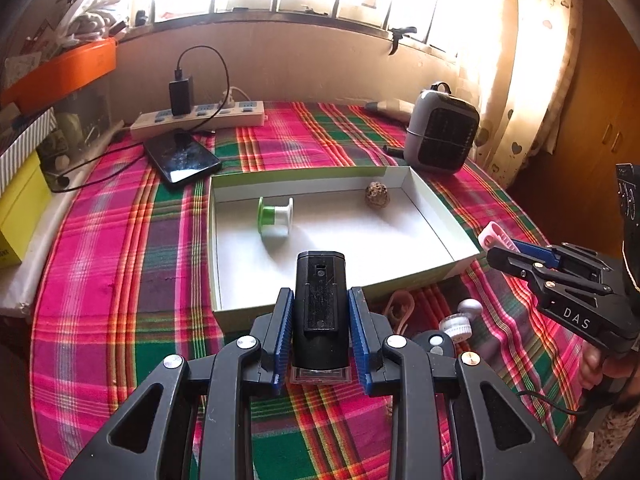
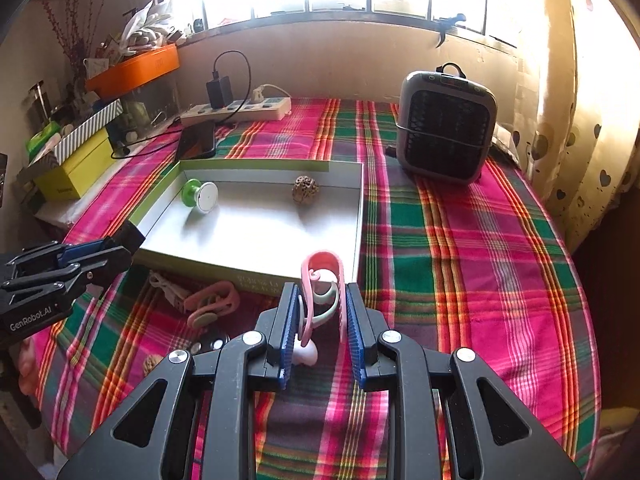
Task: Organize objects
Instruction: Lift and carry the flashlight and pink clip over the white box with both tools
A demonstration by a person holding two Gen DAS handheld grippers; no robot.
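The left hand-held gripper (image 1: 320, 328) is clamped on a black box-shaped device (image 1: 320, 304), its blue pads pressed to both sides; the device is held just short of the near wall of the shallow white tray (image 1: 432, 216), above the plaid tabletop (image 1: 120, 240). The right hand-held gripper (image 2: 322, 320) grips a pink clip (image 2: 326, 292) upright between its pads, close to the tray's near right corner — the same clip shows at the fingertips in the left view (image 1: 496, 236). Inside the tray lie a green-and-white spool (image 1: 276, 214) toward the left and a brown walnut (image 1: 377, 195) near the far wall, well apart from each other. On the cloth in front of the tray rest a second pink clip (image 2: 212, 304), a black key fob (image 1: 434, 344), a silver knob (image 1: 464, 316) and another walnut (image 2: 154, 364). Farther back stand a grey fan heater (image 2: 446, 124) at the right, a white power strip (image 1: 200, 118) carrying a black charger (image 1: 181, 96), and a dark phone (image 1: 182, 158) just beside the tray's far left corner. An orange bin (image 2: 134, 66) and a yellow box (image 2: 76, 172) sit off to the left.
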